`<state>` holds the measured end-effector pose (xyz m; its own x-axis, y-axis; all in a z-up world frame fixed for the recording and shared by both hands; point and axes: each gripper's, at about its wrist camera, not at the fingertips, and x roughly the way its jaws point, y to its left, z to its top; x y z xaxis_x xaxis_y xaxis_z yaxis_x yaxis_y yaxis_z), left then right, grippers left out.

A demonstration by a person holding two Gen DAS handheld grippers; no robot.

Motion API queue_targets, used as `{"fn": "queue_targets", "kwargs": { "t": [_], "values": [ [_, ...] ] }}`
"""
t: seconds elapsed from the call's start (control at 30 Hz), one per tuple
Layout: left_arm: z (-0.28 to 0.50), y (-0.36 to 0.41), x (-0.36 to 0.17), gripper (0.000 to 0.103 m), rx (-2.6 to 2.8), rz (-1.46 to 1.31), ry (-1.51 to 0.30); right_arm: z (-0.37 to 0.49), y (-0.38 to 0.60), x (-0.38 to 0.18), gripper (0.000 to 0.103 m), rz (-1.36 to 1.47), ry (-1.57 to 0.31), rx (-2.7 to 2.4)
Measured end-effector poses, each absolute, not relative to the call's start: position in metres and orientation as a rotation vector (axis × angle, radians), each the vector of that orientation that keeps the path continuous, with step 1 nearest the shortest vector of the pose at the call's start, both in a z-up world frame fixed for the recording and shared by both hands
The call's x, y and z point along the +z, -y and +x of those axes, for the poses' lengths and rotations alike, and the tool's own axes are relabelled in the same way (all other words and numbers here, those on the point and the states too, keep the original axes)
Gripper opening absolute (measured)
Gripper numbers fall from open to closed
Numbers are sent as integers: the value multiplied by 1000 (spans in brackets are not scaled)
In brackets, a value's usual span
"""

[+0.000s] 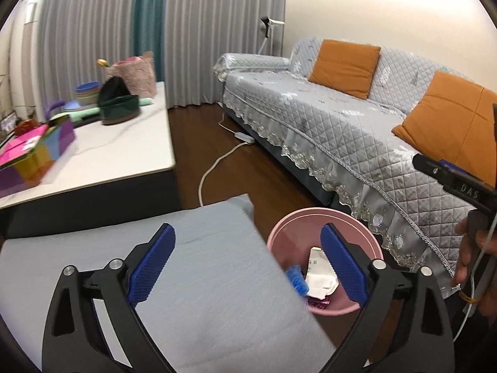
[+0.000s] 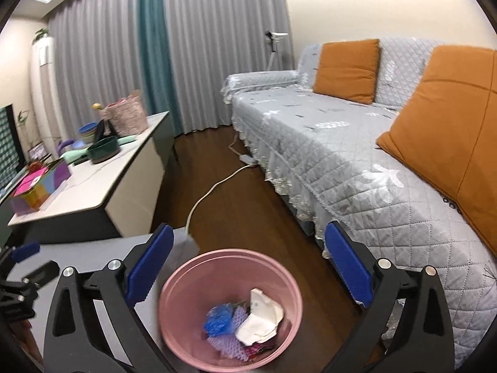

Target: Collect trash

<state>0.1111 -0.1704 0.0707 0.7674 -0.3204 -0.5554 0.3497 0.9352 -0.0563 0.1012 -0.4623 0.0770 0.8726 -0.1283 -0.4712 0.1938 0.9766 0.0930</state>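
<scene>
Sofa under a quilted grey cover (image 2: 310,143) runs along the right with square orange cushions (image 2: 348,68), facing a white-topped low table (image 2: 102,183) that carries boxes and bowls. On the dark wood floor between them stands the round pink plastic bin (image 2: 186,342), holding crumpled white paper (image 2: 261,320), blue wrapper (image 2: 217,320) and lilac foam netting. Left gripper (image 1: 248,267) and right gripper (image 2: 248,273) both gape wide, empty, above the bin.

Both wrist views look down-forward, sharing pink bin (image 1: 281,233) (image 2: 230,354) and sofa (image 1: 341,143) (image 2: 326,155); bin sits between right gripper (image 2: 250,264) tongs, nearer there.
</scene>
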Motion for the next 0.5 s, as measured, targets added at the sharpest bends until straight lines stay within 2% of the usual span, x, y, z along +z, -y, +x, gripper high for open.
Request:
{"fn": "queue_targets", "kwargs": {
  "t": [0.27, 0.5],
  "values": [
    [43, 97, 86, 95, -274, 6, -545, 51, 413, 102, 98, 166, -450, -92],
    [-12, 39, 69, 95, -134, -92, -577, -2, 358, 79, 98, 126, -490, -74]
  ]
}}
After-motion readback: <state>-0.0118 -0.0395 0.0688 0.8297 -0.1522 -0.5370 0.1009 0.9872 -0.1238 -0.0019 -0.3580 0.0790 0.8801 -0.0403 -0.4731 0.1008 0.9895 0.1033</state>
